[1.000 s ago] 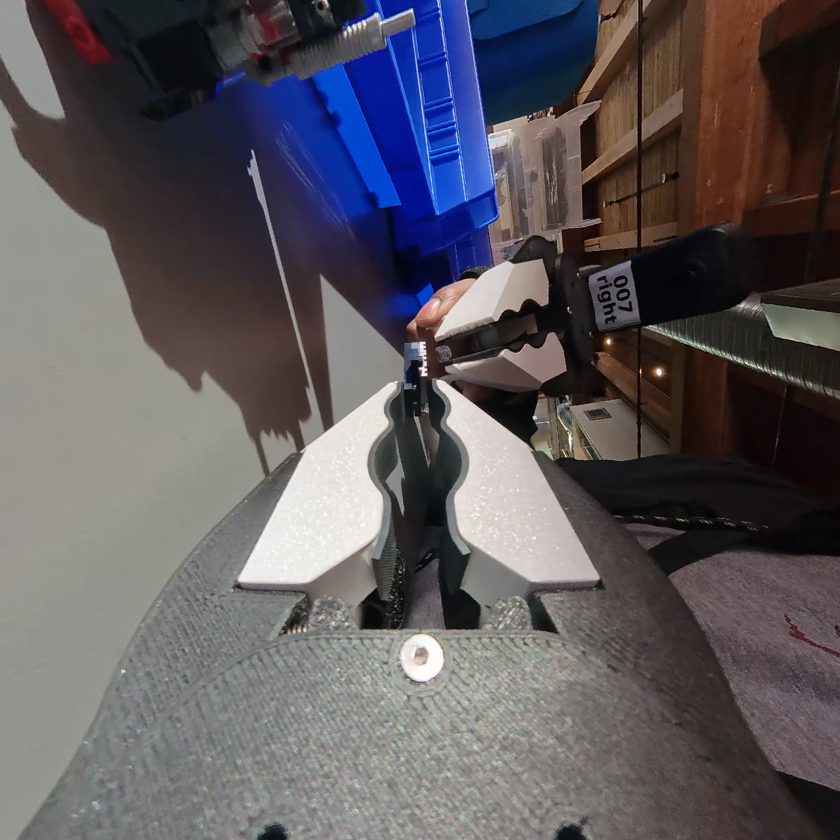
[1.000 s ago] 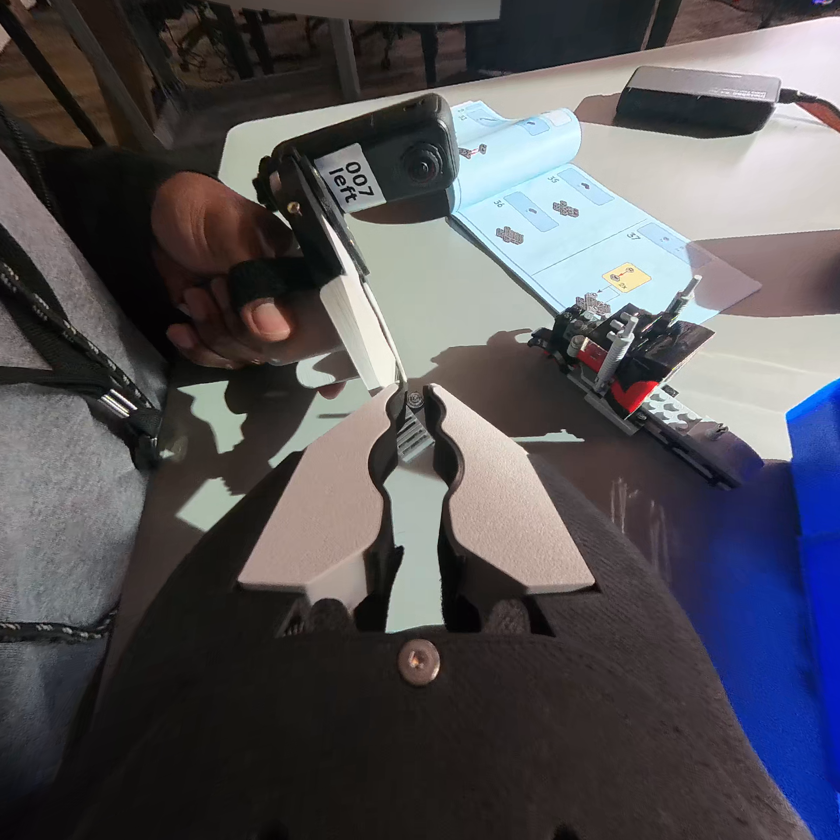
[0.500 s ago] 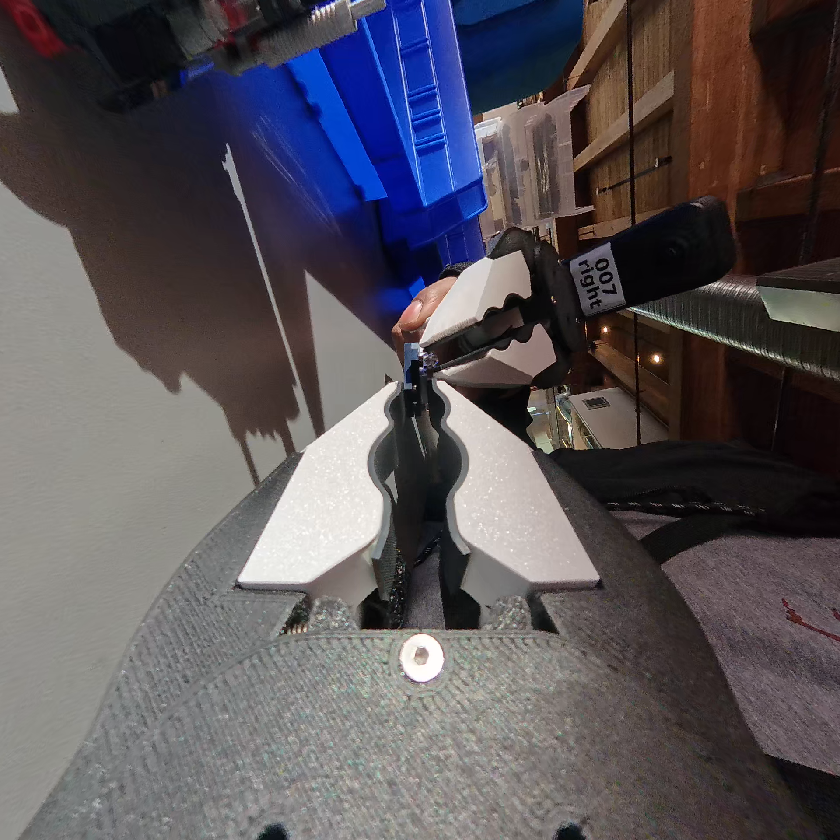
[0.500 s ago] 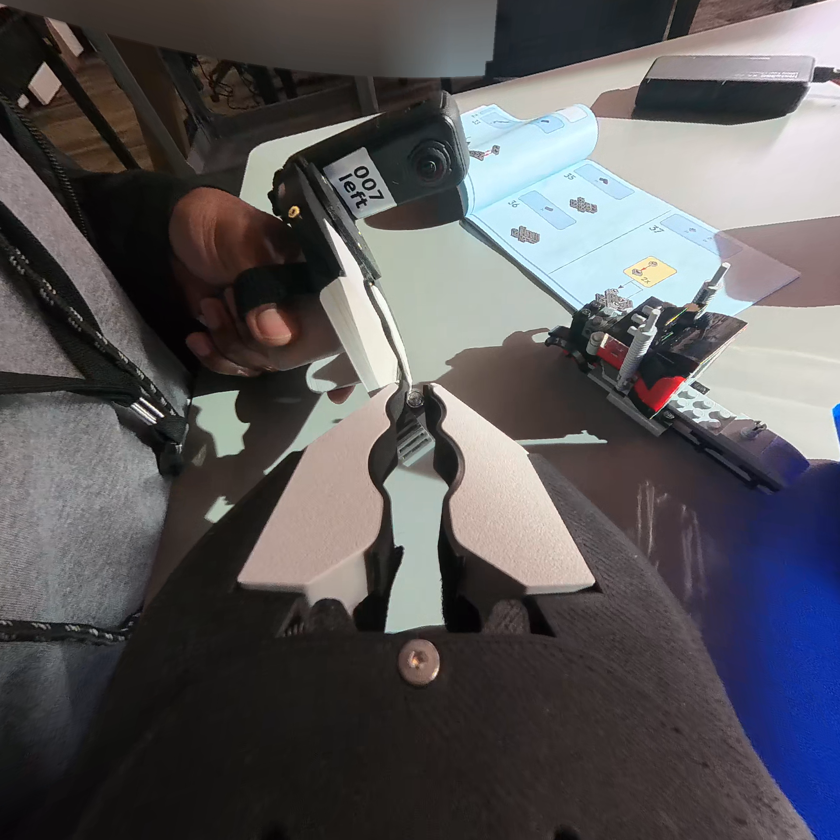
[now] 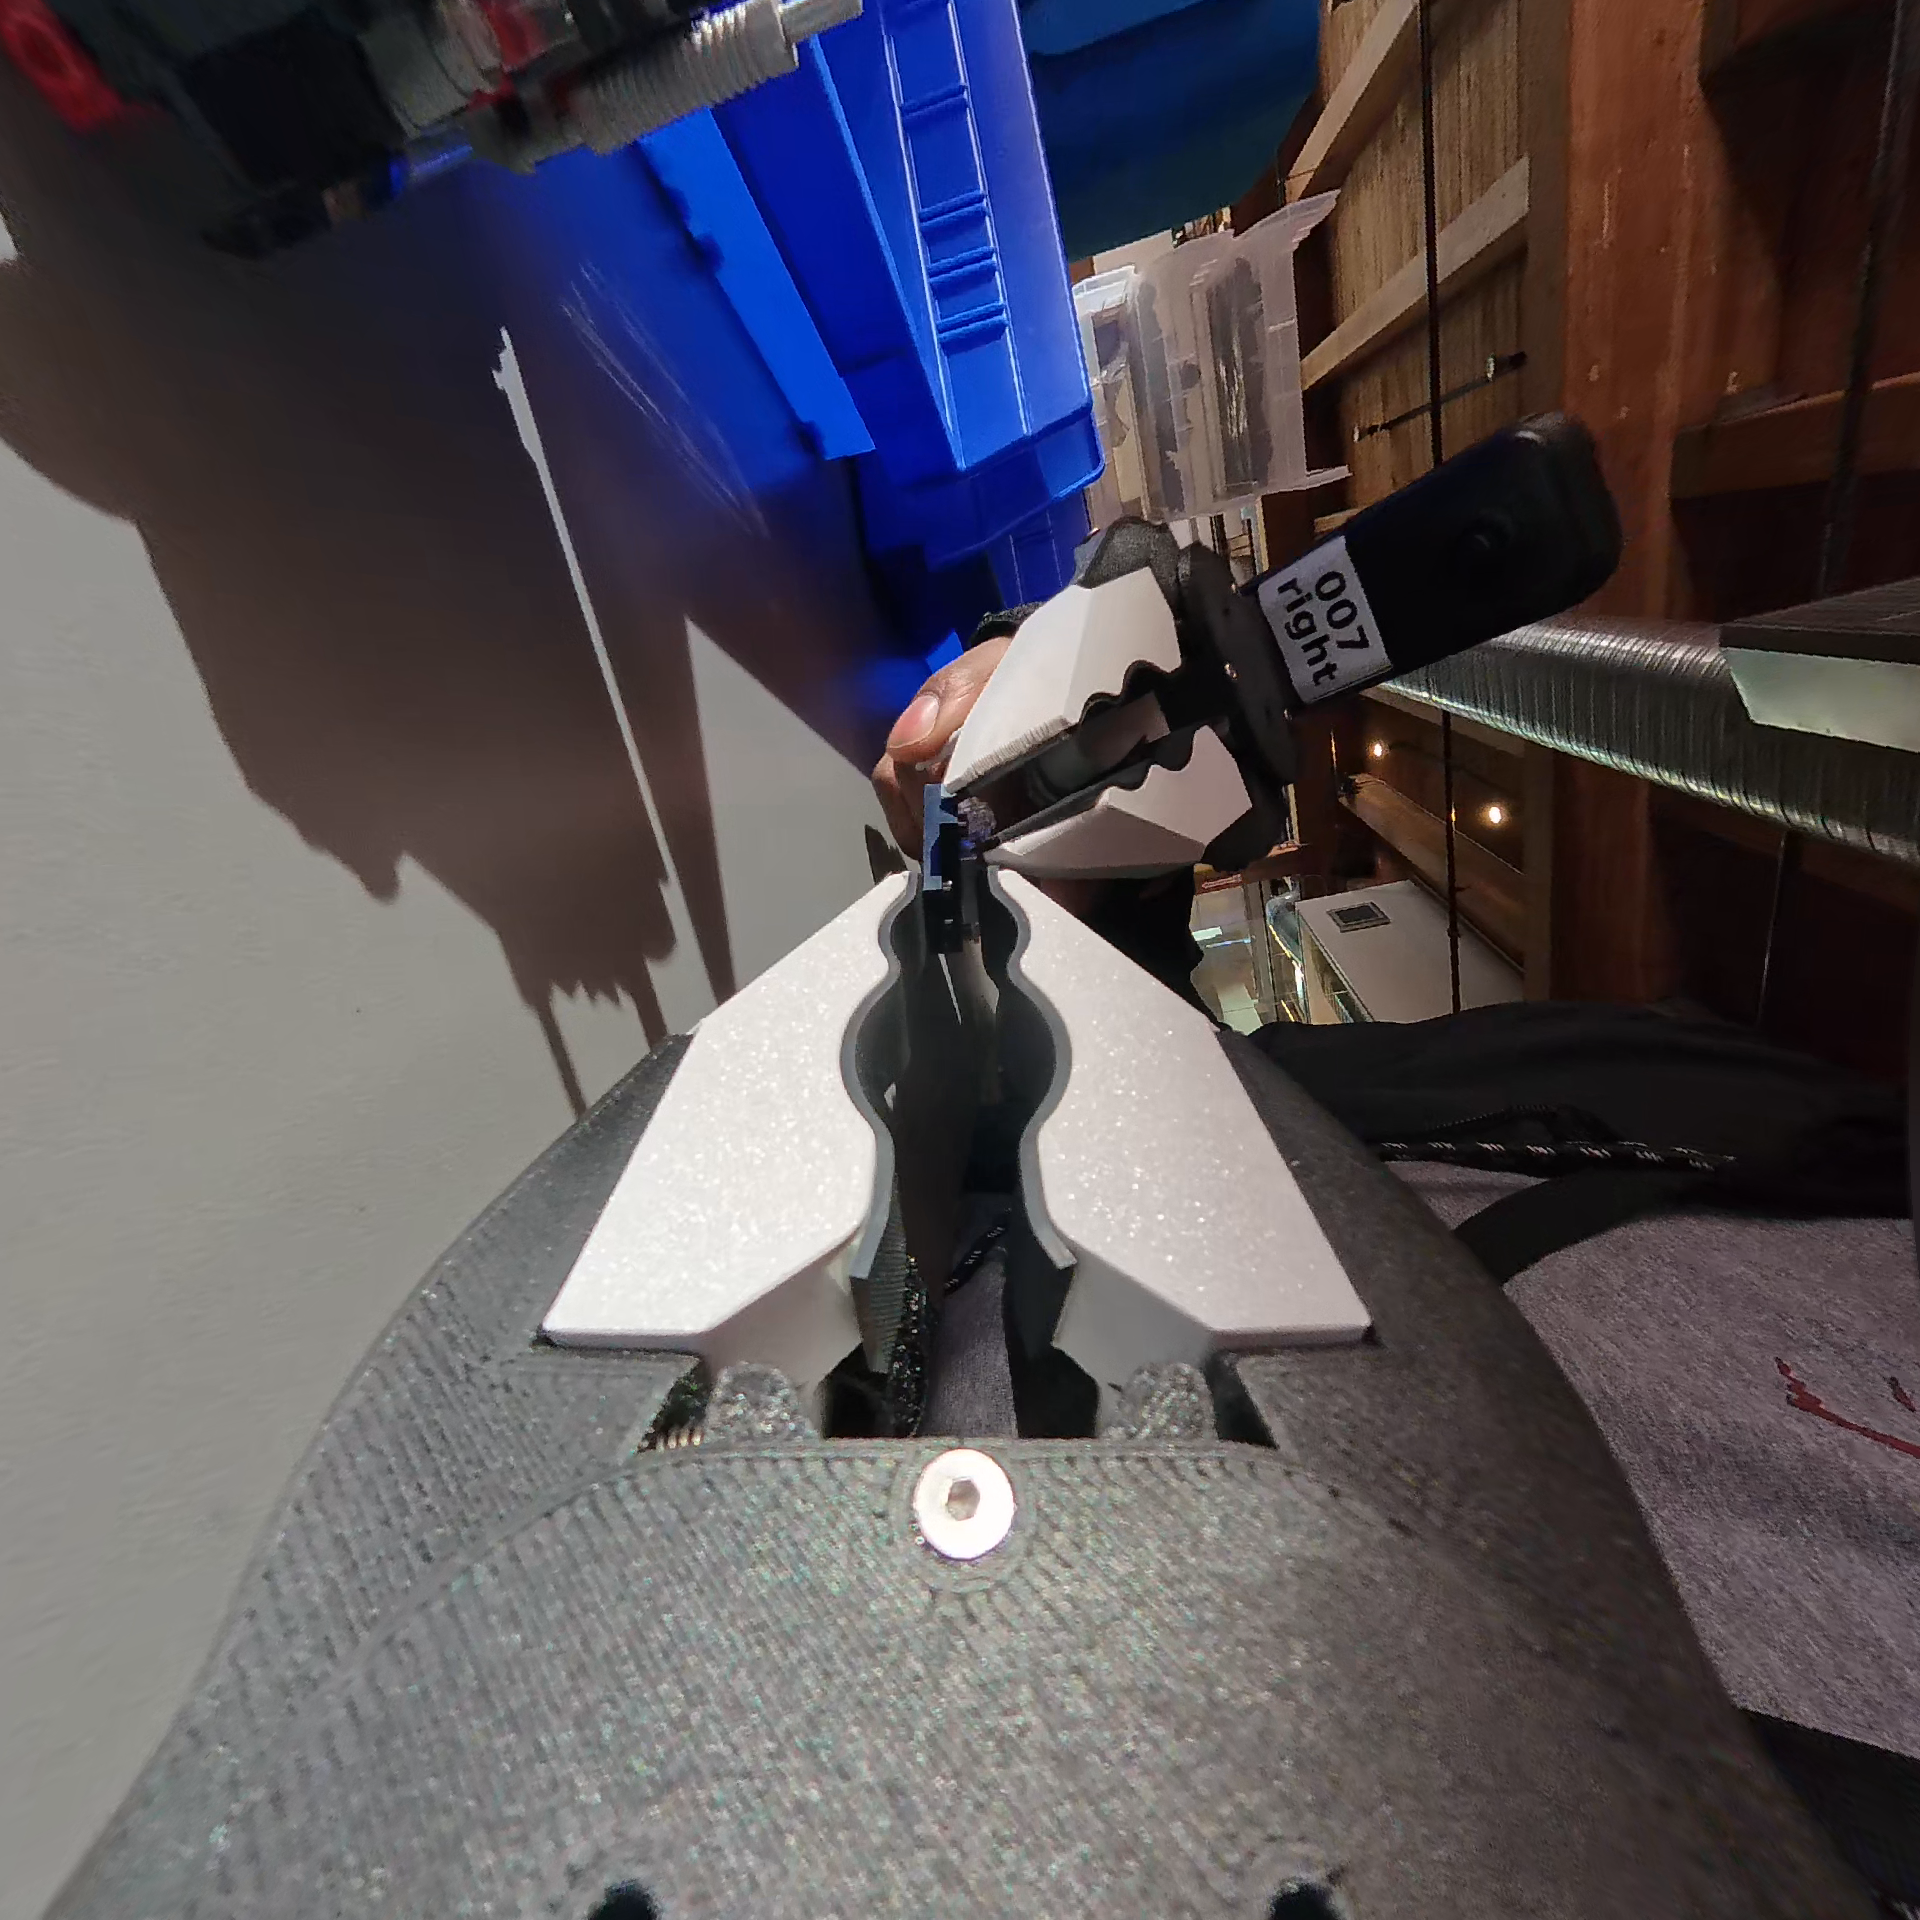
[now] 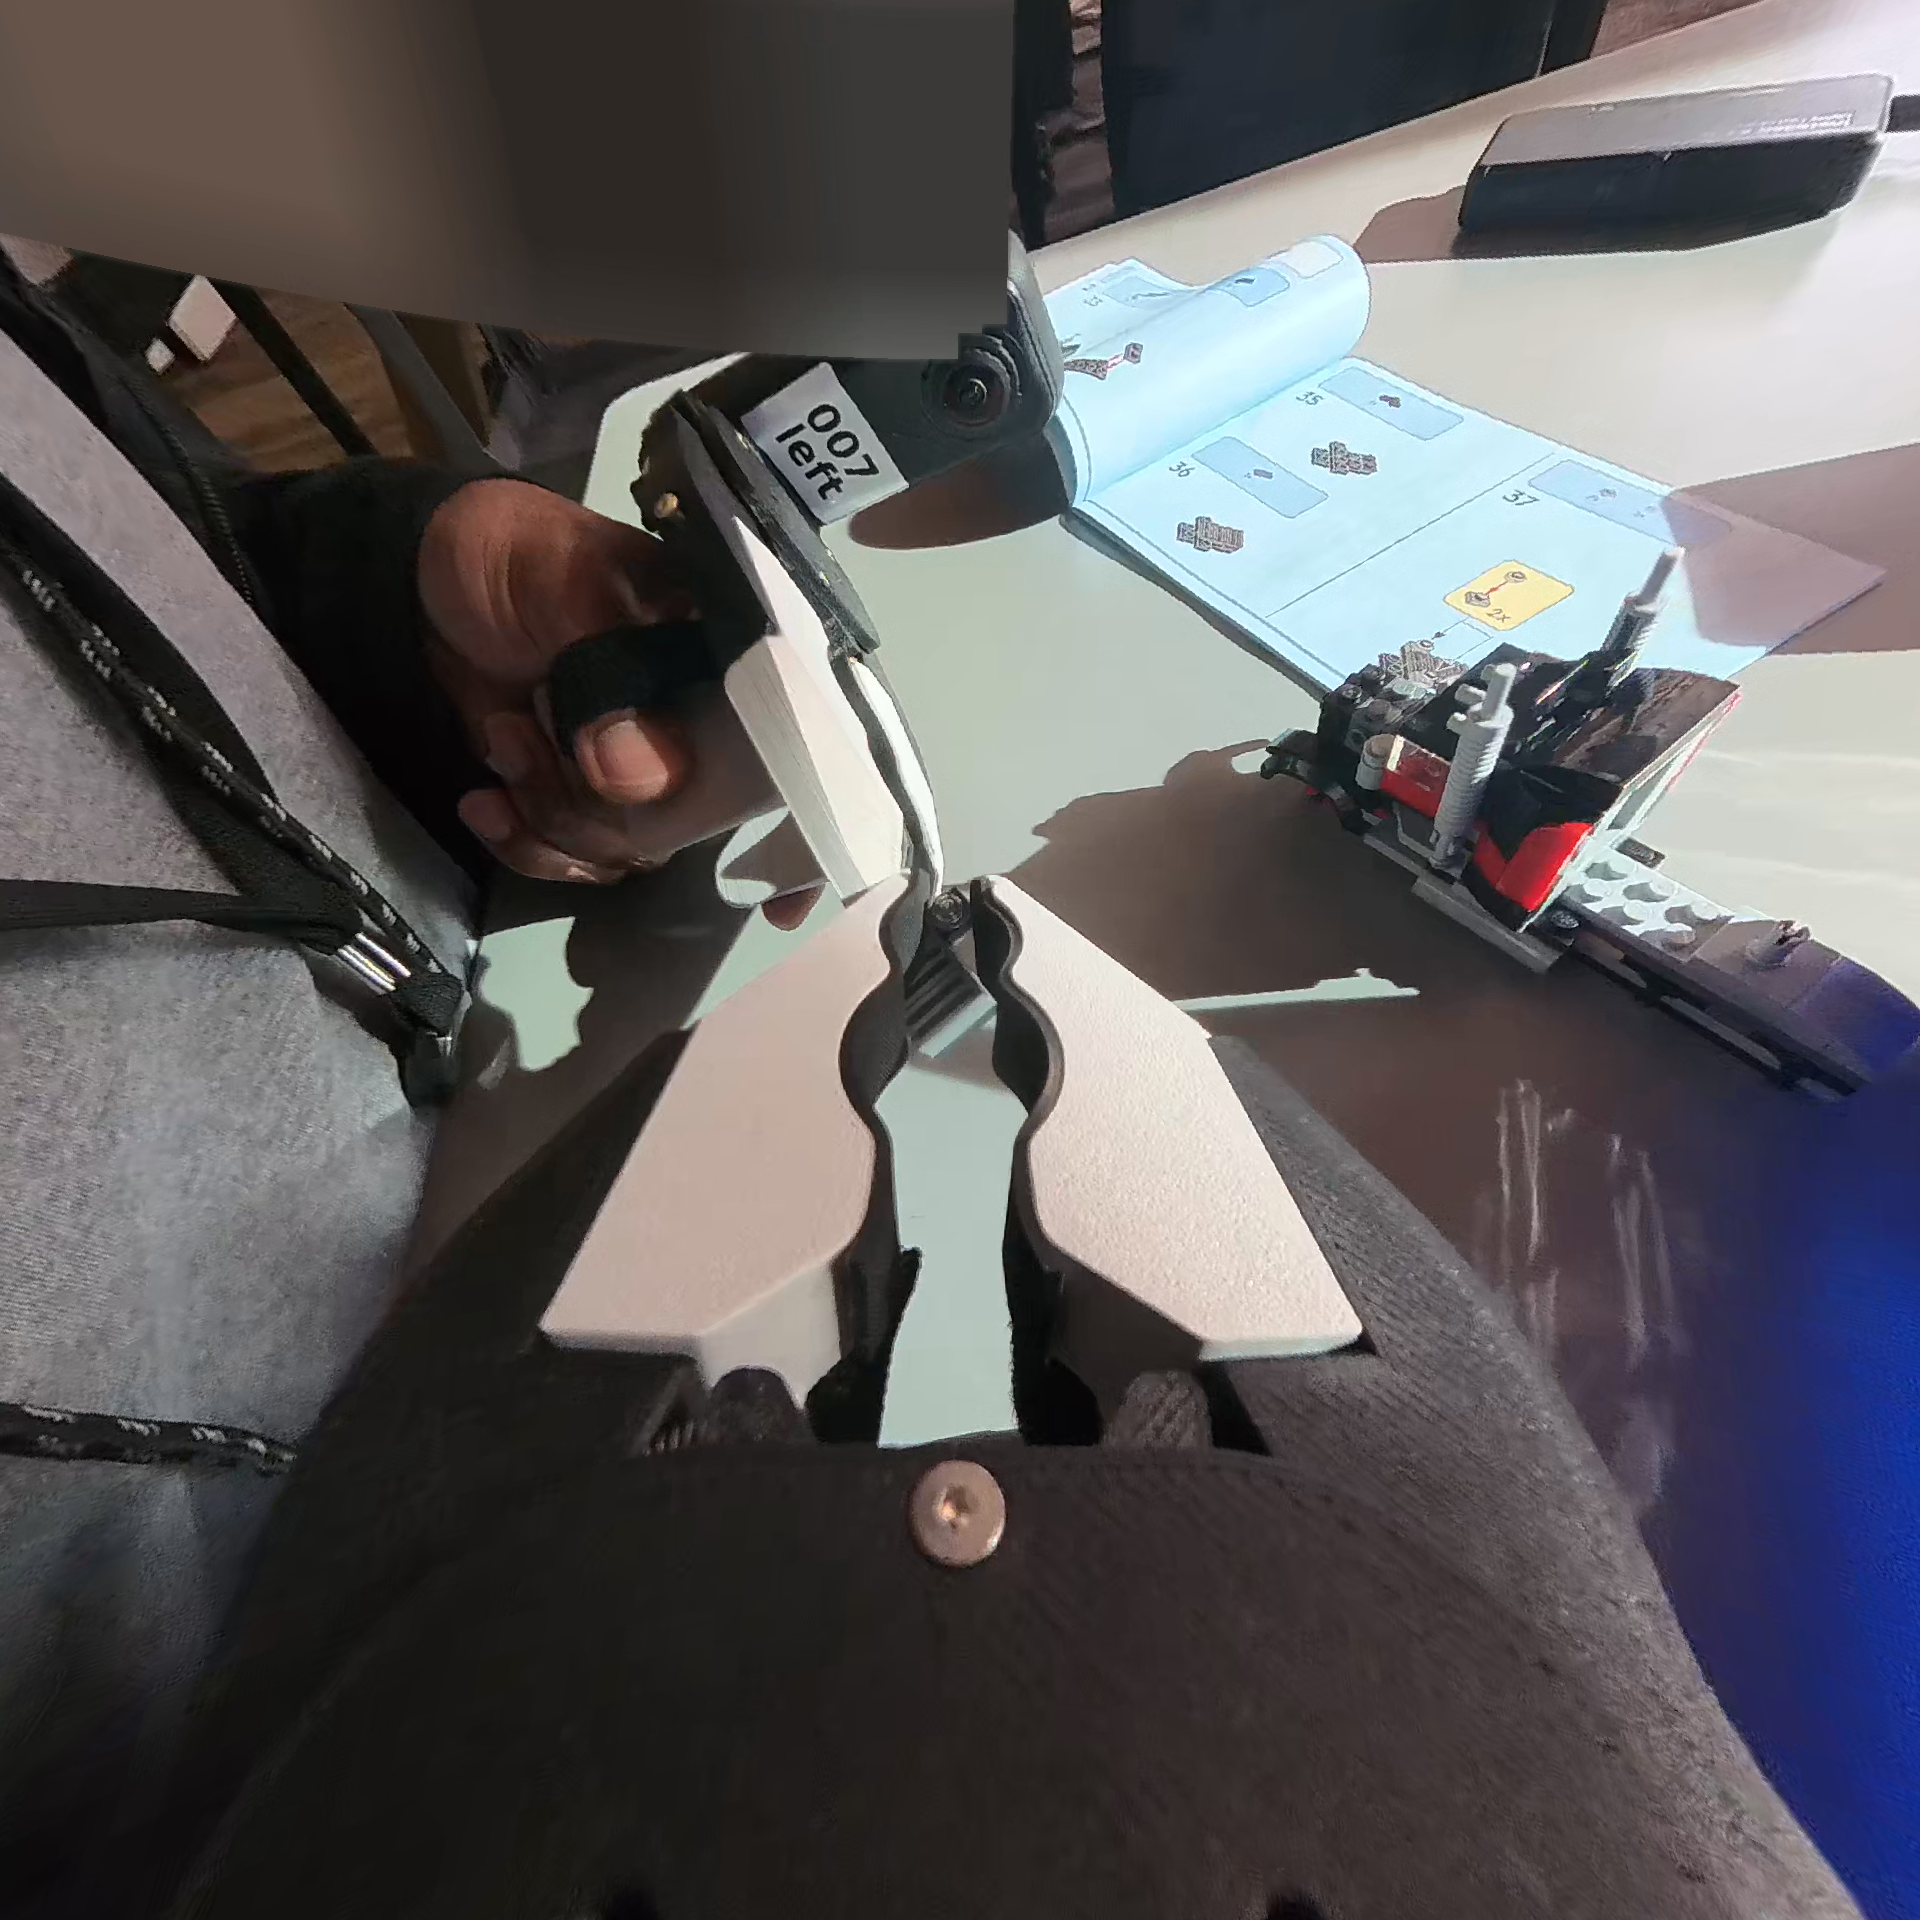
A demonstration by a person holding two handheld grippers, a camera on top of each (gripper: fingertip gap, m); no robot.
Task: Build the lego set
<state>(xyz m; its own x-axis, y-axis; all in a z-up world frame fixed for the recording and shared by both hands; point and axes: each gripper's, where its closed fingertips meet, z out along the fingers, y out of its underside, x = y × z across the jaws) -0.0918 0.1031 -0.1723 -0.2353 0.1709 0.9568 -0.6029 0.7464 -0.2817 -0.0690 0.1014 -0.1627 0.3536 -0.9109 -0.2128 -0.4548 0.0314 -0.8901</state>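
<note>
My left gripper [image 5: 956, 883] is shut on a small dark Lego piece [image 5: 938, 847] that sticks out past its tips. My right gripper [image 6: 948, 904] is shut on a small grey ribbed Lego piece [image 6: 938, 982]. The two grippers meet tip to tip above the table, and the two pieces touch. The right gripper also shows in the left wrist view [image 5: 987, 826]. The left gripper also shows in the right wrist view [image 6: 920, 868], coming in from the upper left. The partly built black, red and grey Lego model [image 6: 1496, 800] lies on the table to the right.
An open light-blue instruction booklet [image 6: 1340, 468] lies behind the model. A black box [image 6: 1673, 156] sits at the table's far edge. A blue bin [image 5: 914, 260] stands beside the model and also shows in the right wrist view [image 6: 1829, 1351]. The person's grey clothing [image 6: 156, 1039] is on the left. Both grippers' tips are close together, under 4 cm apart.
The two grippers have stayed tip to tip with their pieces. The right gripper has tilted up a little, and both have drifted slightly away from the model.
</note>
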